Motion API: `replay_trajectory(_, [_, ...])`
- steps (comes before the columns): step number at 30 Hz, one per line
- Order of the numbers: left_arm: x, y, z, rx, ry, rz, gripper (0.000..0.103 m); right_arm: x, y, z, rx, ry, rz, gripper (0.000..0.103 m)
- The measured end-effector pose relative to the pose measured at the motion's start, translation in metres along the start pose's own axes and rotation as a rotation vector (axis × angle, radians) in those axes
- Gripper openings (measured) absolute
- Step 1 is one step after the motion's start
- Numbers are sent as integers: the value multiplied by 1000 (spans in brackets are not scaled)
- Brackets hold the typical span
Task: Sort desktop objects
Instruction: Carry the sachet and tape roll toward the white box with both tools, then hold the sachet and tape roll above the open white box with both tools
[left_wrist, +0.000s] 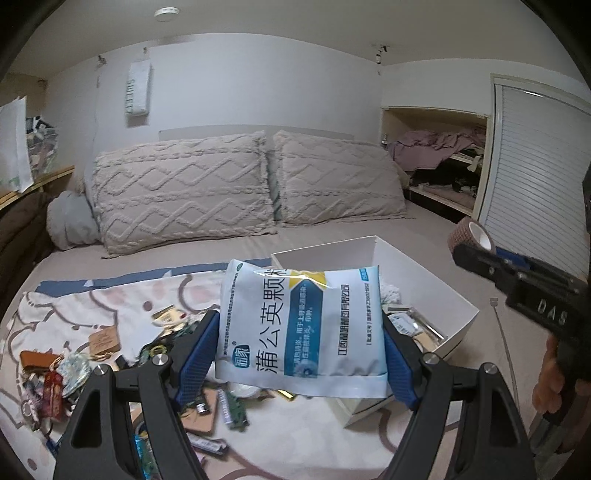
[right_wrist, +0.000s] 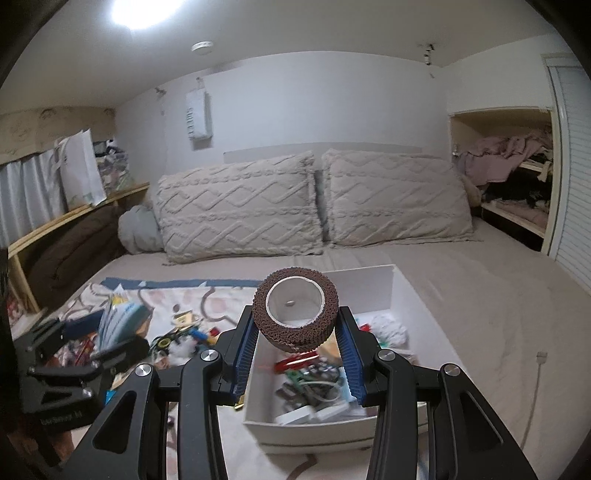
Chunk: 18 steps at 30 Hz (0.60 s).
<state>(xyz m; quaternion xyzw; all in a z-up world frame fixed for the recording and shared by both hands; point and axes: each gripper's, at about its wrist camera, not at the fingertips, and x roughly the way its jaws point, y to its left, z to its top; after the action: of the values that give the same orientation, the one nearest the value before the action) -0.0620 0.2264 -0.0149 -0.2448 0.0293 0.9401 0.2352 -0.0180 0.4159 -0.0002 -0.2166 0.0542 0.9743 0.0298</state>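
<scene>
My left gripper (left_wrist: 301, 332) is shut on a white and blue medicine sachet pack (left_wrist: 301, 325) and holds it upright above the patterned cloth, just left of the white box (left_wrist: 458, 295). My right gripper (right_wrist: 295, 332) is shut on a brown roll of bandage tape (right_wrist: 295, 314) and holds it over the near left part of the white box (right_wrist: 369, 280). The box holds several small items. In the left wrist view the right gripper with the roll (left_wrist: 471, 234) shows at the right edge. In the right wrist view the left gripper with the pack (right_wrist: 118, 325) shows at the left.
Several small loose items (left_wrist: 74, 369) lie scattered on the patterned cloth (left_wrist: 110, 302) on the bed. Two knitted pillows (left_wrist: 184, 192) lean at the headboard. A white cable (right_wrist: 535, 387) lies on the sheet right of the box. An open wardrobe shelf (right_wrist: 509, 166) is at the far right.
</scene>
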Motion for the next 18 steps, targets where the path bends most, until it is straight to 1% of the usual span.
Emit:
replay_trajectory(6, [25, -14, 9, 7, 22, -31, 80, 7, -30, 8, 26, 4, -47, 43])
replay_trajectory(8, [35, -19, 13, 10, 42, -64, 80, 10, -38, 9, 25, 9, -65, 43])
replay_trajectory(12, [57, -25, 22, 3, 81, -89, 80, 17, -56, 11, 35, 24, -87, 43])
replay_trajectory(15, [69, -28, 28, -23, 99, -109, 80, 27, -67, 10, 53, 51, -92, 43])
replay_trajectory(18, [85, -33, 33, -41, 139, -133, 80, 40, -74, 8, 76, 90, -87, 43])
